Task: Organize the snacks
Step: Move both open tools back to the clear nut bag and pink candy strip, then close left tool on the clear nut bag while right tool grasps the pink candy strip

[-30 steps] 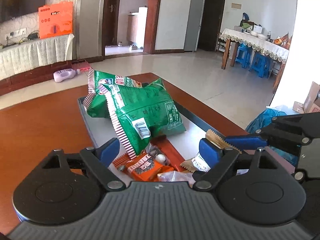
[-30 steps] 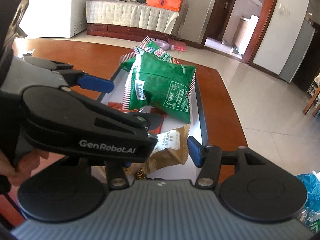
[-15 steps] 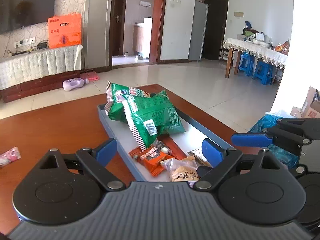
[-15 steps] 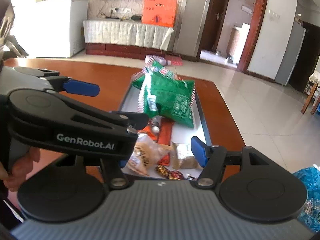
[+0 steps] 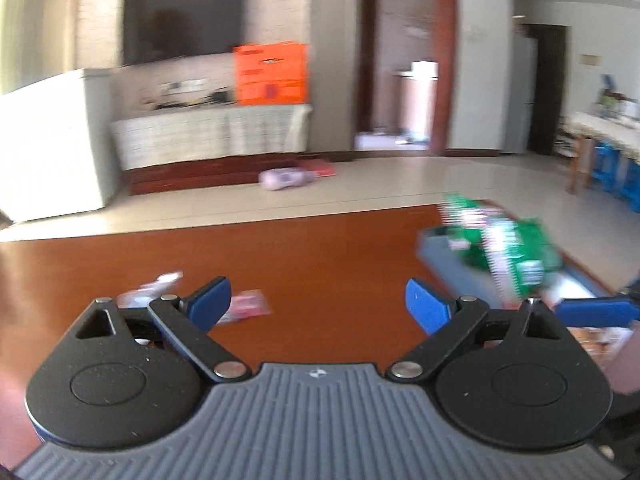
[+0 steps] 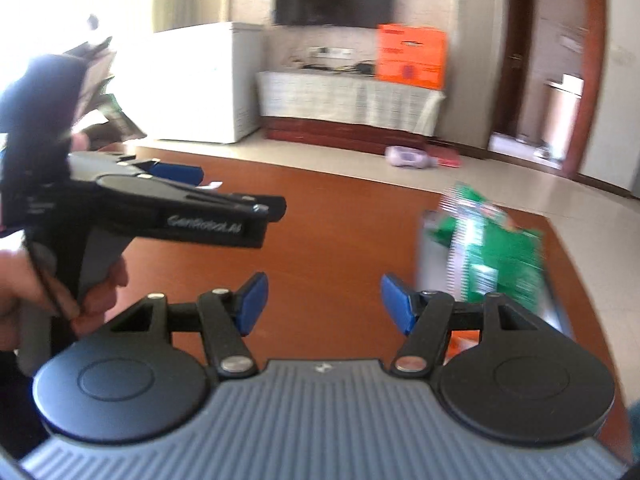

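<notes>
Two green snack bags [image 5: 508, 248] [image 6: 496, 256] lie piled in a grey tray [image 5: 436, 256] [image 6: 425, 256] at the right of the brown table; both views are blurred. My left gripper [image 5: 318, 305] is open with nothing between its fingers, over bare table left of the tray. A small pink packet [image 5: 248, 306] lies on the table just past its left fingertip, and another pale packet [image 5: 148, 286] lies further left. My right gripper [image 6: 324, 305] is open and holds nothing, also left of the tray. An orange packet [image 6: 460, 344] shows behind its right finger.
In the right wrist view a hand [image 6: 100, 288] holds the left gripper's body [image 6: 180, 208] at the left. Beyond the table's far edge [image 5: 240, 222] are a tiled floor with a purple bottle [image 5: 286, 178], a white freezer [image 6: 200, 80] and a cloth-covered cabinet [image 5: 212, 136].
Both grippers have swung left and drawn back from over the tray, which now sits at the right of each view. Loose pink packets on the table have come into the left wrist view.
</notes>
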`<state>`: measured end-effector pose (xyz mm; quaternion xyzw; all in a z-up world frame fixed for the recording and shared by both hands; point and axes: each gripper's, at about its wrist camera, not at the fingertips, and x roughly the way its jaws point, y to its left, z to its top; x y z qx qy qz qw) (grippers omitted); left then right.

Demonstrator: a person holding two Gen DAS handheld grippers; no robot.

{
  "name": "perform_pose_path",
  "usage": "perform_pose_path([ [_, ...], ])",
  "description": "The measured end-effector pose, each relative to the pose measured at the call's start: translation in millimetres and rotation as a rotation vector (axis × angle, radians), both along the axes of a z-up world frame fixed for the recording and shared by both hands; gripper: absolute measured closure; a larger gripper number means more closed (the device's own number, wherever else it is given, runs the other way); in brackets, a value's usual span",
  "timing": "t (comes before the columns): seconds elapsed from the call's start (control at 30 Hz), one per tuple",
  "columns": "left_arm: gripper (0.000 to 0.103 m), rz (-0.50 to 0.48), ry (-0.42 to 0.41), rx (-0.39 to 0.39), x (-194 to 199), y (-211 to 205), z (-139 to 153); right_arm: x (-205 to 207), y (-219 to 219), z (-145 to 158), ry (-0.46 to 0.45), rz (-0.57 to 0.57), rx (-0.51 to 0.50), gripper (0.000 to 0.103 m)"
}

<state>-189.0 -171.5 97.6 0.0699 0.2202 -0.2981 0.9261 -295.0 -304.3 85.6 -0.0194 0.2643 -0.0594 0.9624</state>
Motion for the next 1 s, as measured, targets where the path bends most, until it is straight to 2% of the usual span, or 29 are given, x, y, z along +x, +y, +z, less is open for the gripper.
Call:
perform_pose_path([
  [0.17,0.007,0.144,0.043,0.022,58.9,58.6,-7.9,49.5,36.1,-10.9,0.035,0.081,-0.033,0.038],
  [0.3,0.006,0.208,0.099,0.042,101.1,88.8,-23.1,89.5,50.4,-20.1,0.049,0.109,-0.064,0.026],
  [0.4,0.006,0.206,0.136,0.06,128.3,98.9,-34.1,119.3,51.6,-28.7,0.064,0.081,-0.039,0.026],
  [0.5,0.006,0.167,0.135,0.064,149.5,96.6,-38.5,144.0,44.7,-38.6,0.069,0.036,0.014,0.026],
  [0.67,0.006,0.144,0.134,0.104,182.3,74.3,-54.6,183.8,36.6,-57.0,0.084,0.005,0.047,0.026],
  [0.83,0.006,0.169,0.201,0.185,220.5,67.7,-77.8,212.1,47.7,-64.3,0.106,0.149,-0.105,0.025],
  [0.93,0.007,0.191,0.262,0.157,233.3,83.7,-87.5,231.3,54.4,-68.5,0.138,0.252,-0.138,0.025],
  [1.0,0.007,0.185,0.255,0.161,236.3,90.9,-90.4,241.9,59.2,-72.7,0.171,0.306,-0.159,0.025],
])
